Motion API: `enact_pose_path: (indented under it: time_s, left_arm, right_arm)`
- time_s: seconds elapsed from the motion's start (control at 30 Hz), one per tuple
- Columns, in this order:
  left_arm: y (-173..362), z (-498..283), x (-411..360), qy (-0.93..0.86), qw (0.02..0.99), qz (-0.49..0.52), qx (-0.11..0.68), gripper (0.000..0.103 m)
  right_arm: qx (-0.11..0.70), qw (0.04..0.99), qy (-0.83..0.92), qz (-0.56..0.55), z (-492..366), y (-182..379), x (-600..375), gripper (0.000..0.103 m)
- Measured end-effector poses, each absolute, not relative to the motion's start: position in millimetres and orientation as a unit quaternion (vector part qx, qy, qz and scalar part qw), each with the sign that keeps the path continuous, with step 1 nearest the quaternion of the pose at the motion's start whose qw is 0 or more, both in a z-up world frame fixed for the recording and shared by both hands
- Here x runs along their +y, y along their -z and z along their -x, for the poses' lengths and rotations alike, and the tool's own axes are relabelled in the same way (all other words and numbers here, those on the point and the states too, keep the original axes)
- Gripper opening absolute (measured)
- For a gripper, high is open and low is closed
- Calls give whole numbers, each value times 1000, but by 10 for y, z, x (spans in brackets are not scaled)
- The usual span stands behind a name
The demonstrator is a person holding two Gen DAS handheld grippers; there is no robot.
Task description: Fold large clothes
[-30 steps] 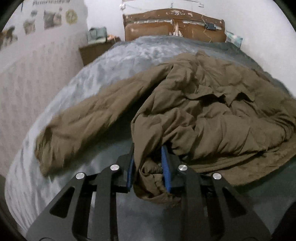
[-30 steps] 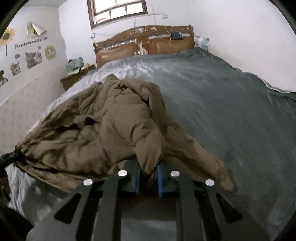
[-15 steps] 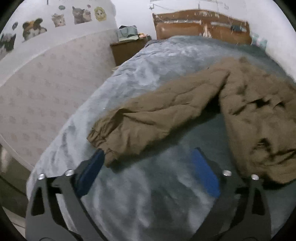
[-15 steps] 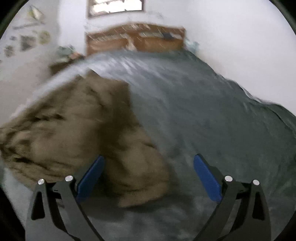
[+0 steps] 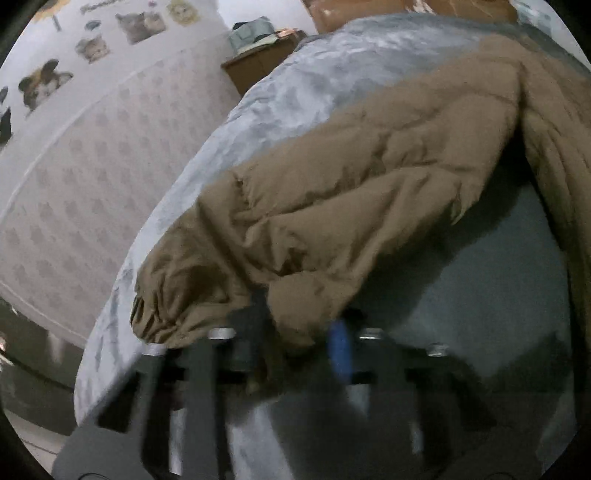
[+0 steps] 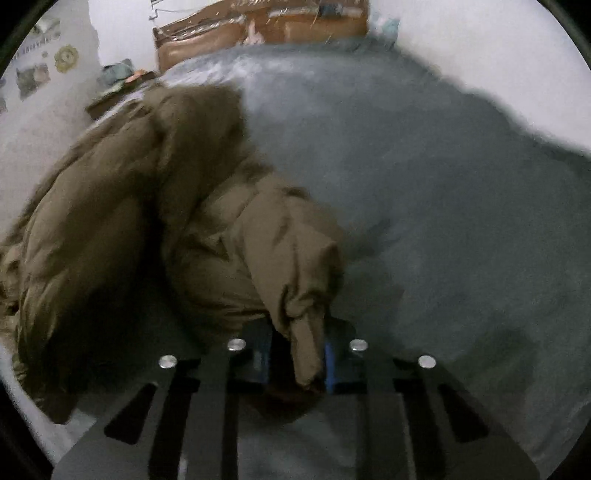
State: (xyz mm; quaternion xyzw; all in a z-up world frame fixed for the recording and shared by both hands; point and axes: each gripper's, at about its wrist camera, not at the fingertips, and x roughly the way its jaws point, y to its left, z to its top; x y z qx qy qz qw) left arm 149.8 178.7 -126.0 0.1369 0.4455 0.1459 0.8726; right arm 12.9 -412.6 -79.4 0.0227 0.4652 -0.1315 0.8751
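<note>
A large olive-brown padded jacket (image 5: 369, 177) lies on a grey bed. In the left wrist view its left sleeve stretches toward me, elastic cuff (image 5: 159, 314) at lower left. My left gripper (image 5: 299, 343) is shut on the sleeve just behind the cuff. In the right wrist view the jacket (image 6: 129, 206) is heaped on the left, and its other sleeve (image 6: 295, 258) runs down to my right gripper (image 6: 295, 358), which is shut on the sleeve's end. Both views are blurred.
The grey bedspread (image 6: 424, 184) spreads wide to the right of the jacket. A wooden headboard (image 6: 258, 33) stands at the far end. A patterned wall (image 5: 74, 177) and a nightstand (image 5: 258, 62) lie along the bed's left edge (image 5: 122, 288).
Half a second ago both grippers were open above the bed. Each has since moved onto a sleeve and shut on it.
</note>
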Motion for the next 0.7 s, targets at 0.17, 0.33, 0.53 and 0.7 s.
enact_pose_path:
  time_s: [0.17, 0.33, 0.53, 0.7]
  left_arm:
    - [1025, -1605, 1936, -190, 874, -150, 420, 7]
    - [818, -1647, 2142, -219, 869, -122, 426, 32]
    - [581, -1287, 2039, -195, 889, -100, 401, 86]
    - [251, -779, 1458, -106, 922, -95, 360, 97]
  right_arm:
    - [405, 874, 268, 7, -23, 227, -4954, 16]
    - [406, 849, 337, 39, -334, 76, -5465, 31]
    - [366, 880, 302, 22, -223, -201, -5028, 92]
    - [376, 918, 123, -37, 250, -232, -3952, 94]
